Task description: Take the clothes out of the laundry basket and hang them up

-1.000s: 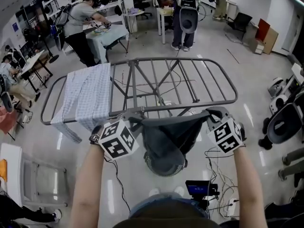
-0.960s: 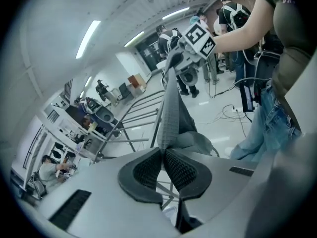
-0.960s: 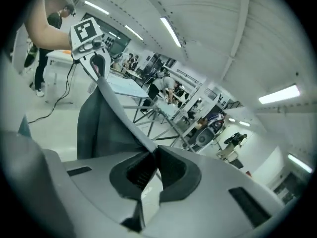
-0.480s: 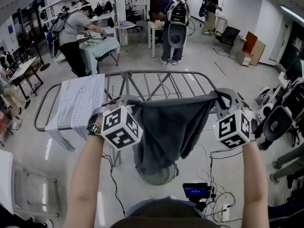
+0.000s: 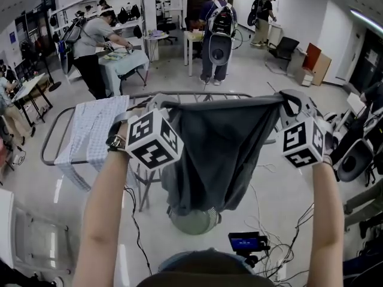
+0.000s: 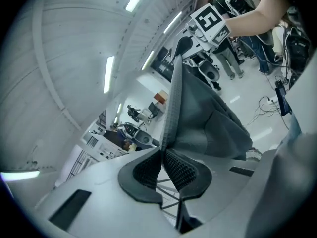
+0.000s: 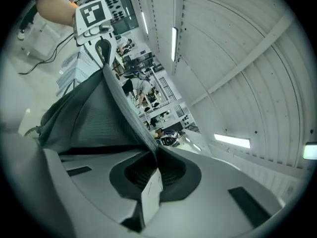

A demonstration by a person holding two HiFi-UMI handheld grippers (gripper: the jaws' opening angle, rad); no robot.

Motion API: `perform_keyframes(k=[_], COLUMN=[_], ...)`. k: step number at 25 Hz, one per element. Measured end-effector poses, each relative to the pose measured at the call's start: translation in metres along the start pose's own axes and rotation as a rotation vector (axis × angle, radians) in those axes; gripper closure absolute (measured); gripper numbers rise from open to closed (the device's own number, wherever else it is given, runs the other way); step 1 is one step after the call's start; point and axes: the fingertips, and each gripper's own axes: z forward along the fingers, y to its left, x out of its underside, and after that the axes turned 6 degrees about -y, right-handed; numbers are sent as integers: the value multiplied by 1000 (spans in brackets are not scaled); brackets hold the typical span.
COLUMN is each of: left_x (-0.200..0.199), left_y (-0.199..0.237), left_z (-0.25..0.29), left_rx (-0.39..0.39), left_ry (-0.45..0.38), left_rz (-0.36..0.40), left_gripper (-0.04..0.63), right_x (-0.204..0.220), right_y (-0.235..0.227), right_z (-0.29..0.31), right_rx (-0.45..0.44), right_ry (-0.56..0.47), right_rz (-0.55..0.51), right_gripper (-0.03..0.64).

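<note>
Lifted higher, the grey garment (image 5: 221, 154) now hides the rack's (image 5: 197, 94) middle.

Head view looks steeply down; both gripper views, close, share the garment (image 5: 221, 154).

Nothing readable here, honestly. The marker cube (image 5: 152, 141) on the left gripper (image 5: 157, 102) and the one (image 5: 303, 142) on the right gripper (image 5: 286, 100) just show black-and-white square patterns, no letters or digits. A white tag (image 7: 148, 190) sits at the dark grey garment (image 5: 221, 148) corner in the right jaws, too faint to read. The small blue screen (image 5: 245, 242) below the garment is too tiny.
</note>
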Motion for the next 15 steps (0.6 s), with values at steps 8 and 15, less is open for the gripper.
perform_keyframes(k=[8, 15], left_x=[-72, -121], left_y=[93, 152], left_z=[-11, -18], left_rx=[-275, -483], left_ry=[-4, 54], left_rz=[148, 306], left_gripper=[575, 575], right_x=[2, -10], right_y=[-82, -158], right_z=[-3, -2], right_rx=[130, 242], right_ry=[-42, -74], right_rz=[-107, -309], right_gripper=[611, 611])
